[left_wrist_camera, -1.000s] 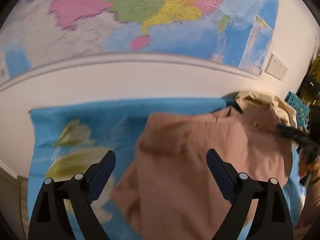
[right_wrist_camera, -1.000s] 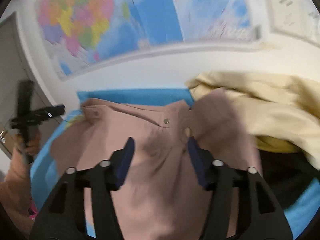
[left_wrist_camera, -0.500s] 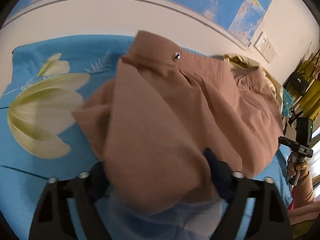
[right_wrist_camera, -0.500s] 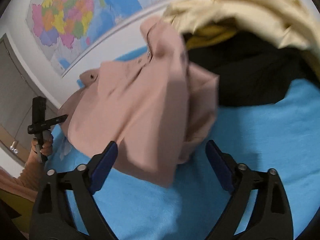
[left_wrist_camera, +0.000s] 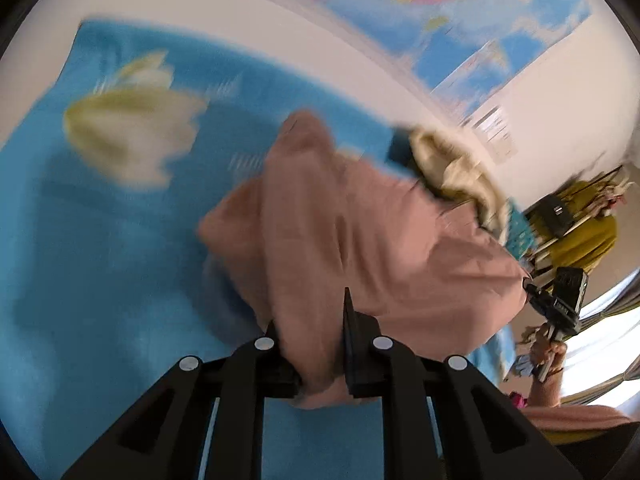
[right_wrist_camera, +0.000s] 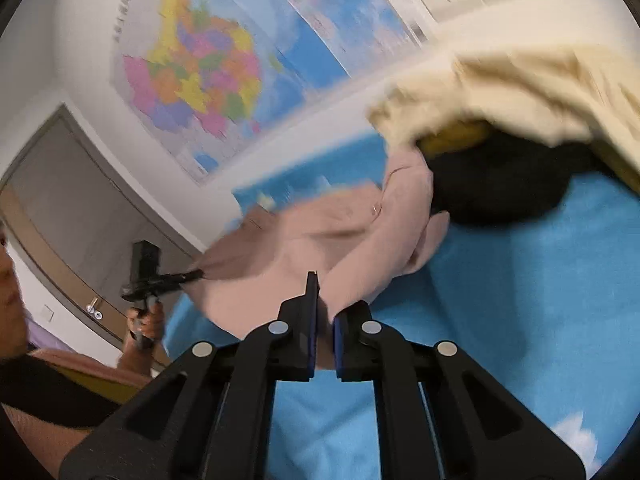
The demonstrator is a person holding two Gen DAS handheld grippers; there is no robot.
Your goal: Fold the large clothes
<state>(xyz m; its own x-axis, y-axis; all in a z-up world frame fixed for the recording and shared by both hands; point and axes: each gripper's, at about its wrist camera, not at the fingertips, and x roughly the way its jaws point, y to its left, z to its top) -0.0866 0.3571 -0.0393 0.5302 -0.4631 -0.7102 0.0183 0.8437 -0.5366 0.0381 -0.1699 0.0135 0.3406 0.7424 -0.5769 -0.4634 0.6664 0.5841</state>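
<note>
The blue bed sheet (left_wrist_camera: 100, 260) with its pale flower print fills the left and lower part of the left wrist view. On it the pink garment (left_wrist_camera: 360, 240) lies in the middle of the frame as a crumpled, loosely bunched heap, not spread flat, and I see no clean fold on it. I judge the folding to be at its very beginning: the cloth must first be pulled open and laid flat, and all folds are left to do. In the upper right of the right wrist view a pile of cream and black clothes (right_wrist_camera: 512, 128) waits, touching the pink one. The left gripper (left_wrist_camera: 316, 344) is closing its jaws, with a bunch of pink fabric between them. The right gripper (right_wrist_camera: 324, 332) is also closing, nearly clenched on an edge of the same garment.
</note>
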